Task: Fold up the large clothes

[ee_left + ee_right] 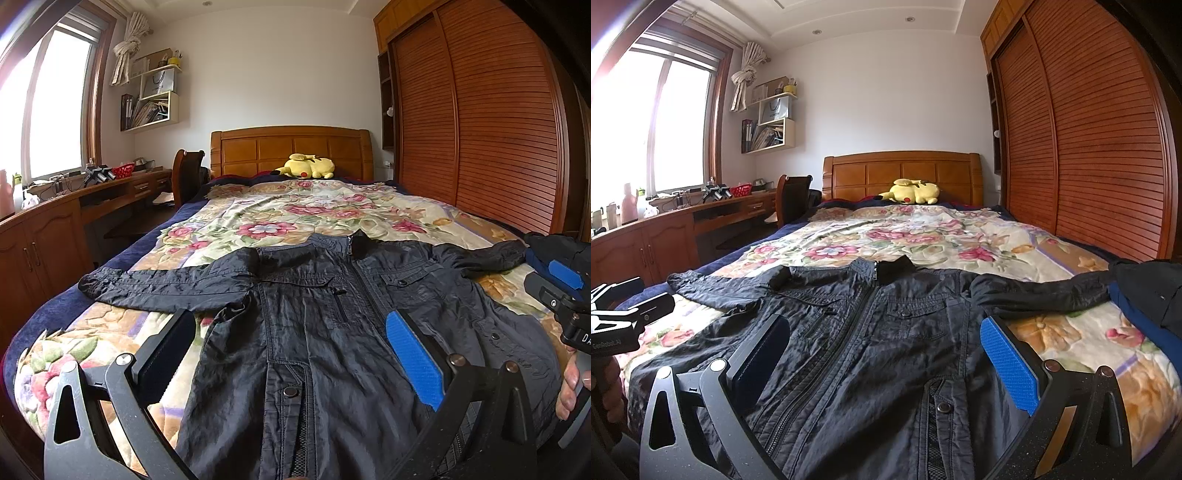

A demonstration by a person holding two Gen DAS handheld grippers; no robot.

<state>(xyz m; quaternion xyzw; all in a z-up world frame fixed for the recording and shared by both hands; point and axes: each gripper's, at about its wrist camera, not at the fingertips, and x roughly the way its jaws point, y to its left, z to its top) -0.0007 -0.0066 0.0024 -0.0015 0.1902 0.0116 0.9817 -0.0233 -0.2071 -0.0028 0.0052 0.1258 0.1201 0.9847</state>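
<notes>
A dark navy zip jacket lies front up on the flowered bedspread, collar toward the headboard, both sleeves spread sideways. My left gripper hovers open above the jacket's lower left part, nothing between its fingers. My right gripper hovers open above the jacket's lower right part, also with nothing held. The right gripper also shows at the right edge of the left wrist view, a hand on its handle. The left gripper appears at the left edge of the right wrist view.
A yellow plush toy lies by the wooden headboard. A dark and blue garment pile sits on the bed's right edge. A slatted wardrobe stands right; a desk and chair stand left.
</notes>
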